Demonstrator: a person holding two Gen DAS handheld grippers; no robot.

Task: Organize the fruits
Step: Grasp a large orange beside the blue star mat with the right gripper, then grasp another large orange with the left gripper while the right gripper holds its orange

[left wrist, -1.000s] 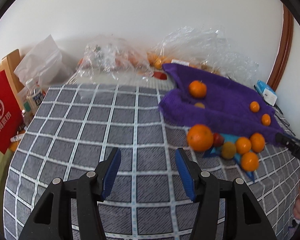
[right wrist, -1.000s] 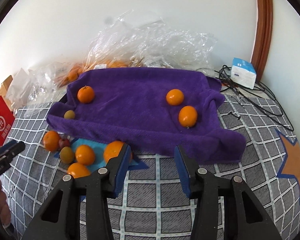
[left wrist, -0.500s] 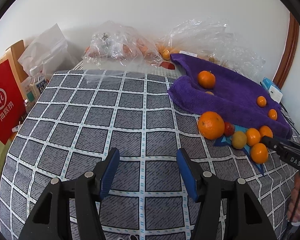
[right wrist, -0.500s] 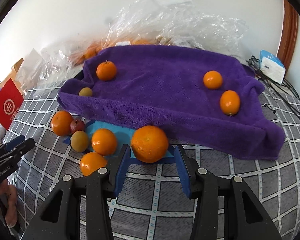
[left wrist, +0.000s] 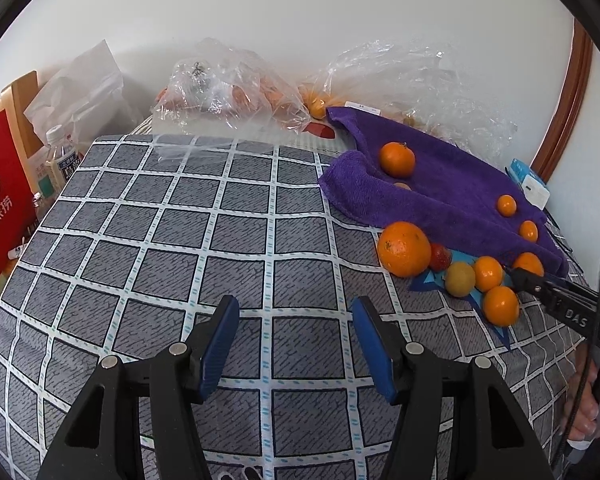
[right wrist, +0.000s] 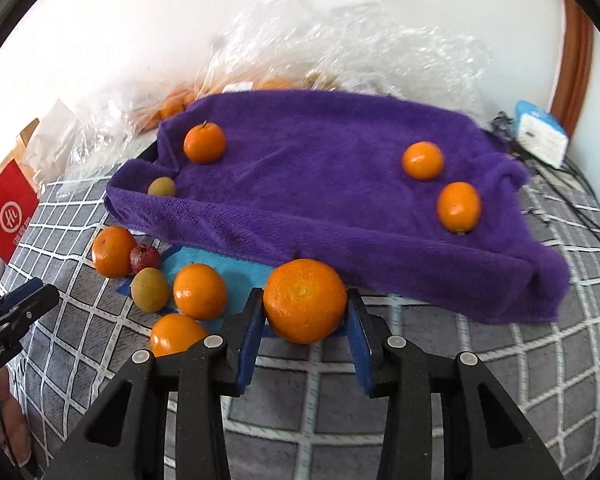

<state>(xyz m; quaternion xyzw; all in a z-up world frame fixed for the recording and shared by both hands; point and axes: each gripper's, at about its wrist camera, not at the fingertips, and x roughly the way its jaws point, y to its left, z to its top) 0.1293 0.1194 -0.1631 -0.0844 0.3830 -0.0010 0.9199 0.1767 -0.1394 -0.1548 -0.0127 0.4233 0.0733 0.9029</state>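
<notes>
In the right wrist view my right gripper (right wrist: 305, 320) has its blue pads on both sides of a large orange (right wrist: 305, 300) lying in front of the purple towel (right wrist: 320, 184); I cannot tell if the pads press it. Three oranges and a small green fruit (right wrist: 162, 187) lie on the towel. More oranges, a green fruit (right wrist: 149, 289) and a red fruit (right wrist: 144, 258) sit left of the gripper. My left gripper (left wrist: 296, 340) is open and empty over the checked cover, left of the fruit cluster (left wrist: 460, 276).
Clear plastic bags (left wrist: 228, 80) with more fruit lie by the wall behind the towel. A red paper bag (left wrist: 0, 200) and bottles stand at the left edge. A white and blue box (right wrist: 540, 134) and cables lie at the right.
My right gripper has moved forward, and the large orange now sits between its pads. My left gripper has shifted slightly; it stays open.
</notes>
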